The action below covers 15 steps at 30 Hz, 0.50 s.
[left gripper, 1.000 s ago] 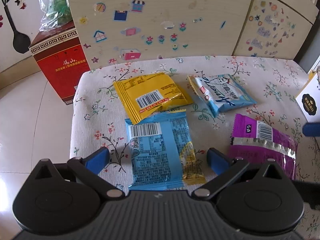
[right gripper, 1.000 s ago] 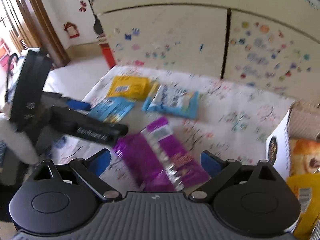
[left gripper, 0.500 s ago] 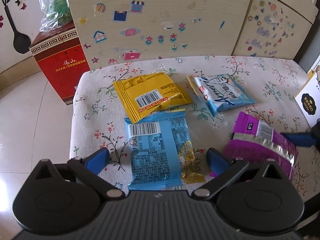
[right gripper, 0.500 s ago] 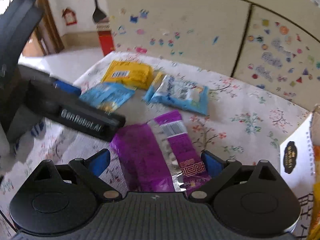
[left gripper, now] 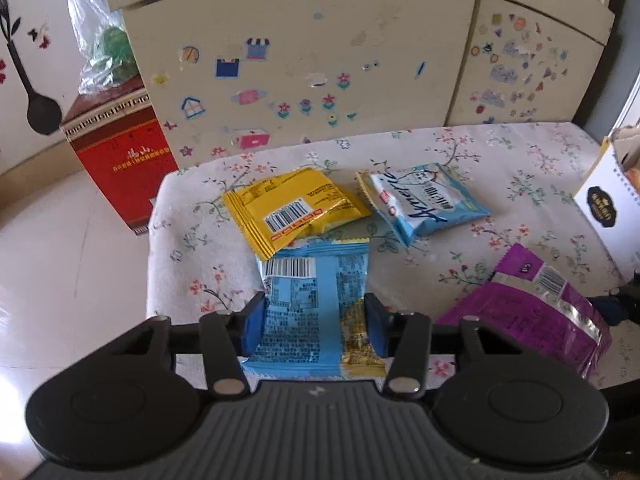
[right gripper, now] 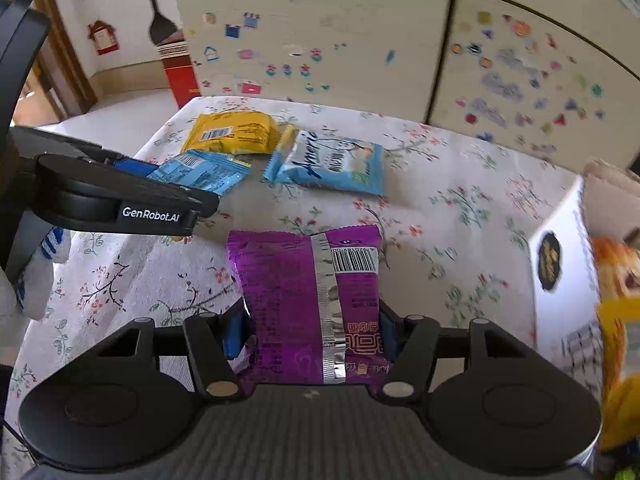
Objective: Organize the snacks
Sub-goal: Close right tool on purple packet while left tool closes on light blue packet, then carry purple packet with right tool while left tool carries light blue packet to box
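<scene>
Left wrist view first: the left tool [left gripper: 314, 322] is clamped on the near end of the light-blue foil snack packet with the barcode [left gripper: 316, 280], blue pads pressed into both long edges, the packet lying flat on the floral-cloth desk [left gripper: 188, 240]. At its twelve o'clock the yellow foil snack packet [left gripper: 294, 210] touches or overlaps its far edge, so a straight lift could drag the yellow one along. At one o'clock lies the pale-blue and white snack packet [left gripper: 428, 202], clear of both.

Over to the right wrist view: the right tool [right gripper: 312, 334] is closing on the purple foil snack packet with the silver seam [right gripper: 308, 292]; the packet sits between the jaws and the pads look to be touching its sides, but I'd judge the grip not yet firm. Slippery, puffy foil like this could squirt out or pivot if lifted too soon.

At three o'clock stands the white cardboard box with the dark oval label [right gripper: 560, 264], already holding snacks. The two tools work near each other, so crossing paths toward that box risks a knock.
</scene>
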Available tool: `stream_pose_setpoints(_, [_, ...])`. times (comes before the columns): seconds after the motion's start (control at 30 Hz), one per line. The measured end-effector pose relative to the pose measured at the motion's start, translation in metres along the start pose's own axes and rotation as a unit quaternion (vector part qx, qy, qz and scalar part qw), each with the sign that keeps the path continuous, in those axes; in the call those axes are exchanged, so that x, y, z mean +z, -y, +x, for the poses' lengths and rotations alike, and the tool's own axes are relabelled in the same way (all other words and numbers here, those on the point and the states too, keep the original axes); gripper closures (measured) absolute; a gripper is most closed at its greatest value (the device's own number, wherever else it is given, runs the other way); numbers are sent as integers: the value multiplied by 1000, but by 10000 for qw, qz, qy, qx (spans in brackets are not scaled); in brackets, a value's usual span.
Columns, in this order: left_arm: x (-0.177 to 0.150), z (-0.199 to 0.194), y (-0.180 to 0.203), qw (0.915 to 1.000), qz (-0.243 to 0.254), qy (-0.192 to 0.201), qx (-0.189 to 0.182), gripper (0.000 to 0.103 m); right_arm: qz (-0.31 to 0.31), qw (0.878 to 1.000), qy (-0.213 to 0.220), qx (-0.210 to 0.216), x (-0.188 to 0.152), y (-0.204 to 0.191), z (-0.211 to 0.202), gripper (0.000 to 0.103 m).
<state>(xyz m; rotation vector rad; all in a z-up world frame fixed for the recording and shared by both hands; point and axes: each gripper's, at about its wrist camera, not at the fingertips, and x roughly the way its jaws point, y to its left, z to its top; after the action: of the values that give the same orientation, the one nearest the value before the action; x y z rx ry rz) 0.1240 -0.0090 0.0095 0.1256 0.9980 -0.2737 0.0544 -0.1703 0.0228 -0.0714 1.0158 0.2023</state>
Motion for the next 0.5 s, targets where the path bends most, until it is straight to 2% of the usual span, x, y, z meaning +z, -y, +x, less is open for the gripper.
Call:
stream_pose_setpoints(0.3, [-6, -24, 11, 9995, -16, 139, -300, 54, 564, 9982, 106, -191, -15, 11, -52, 35])
stream_pose_setpoints(0.5, [-8, -39, 24, 9986, -25, 243, -460, 54, 781, 9964, 179, -292, -24, 19, -62, 35])
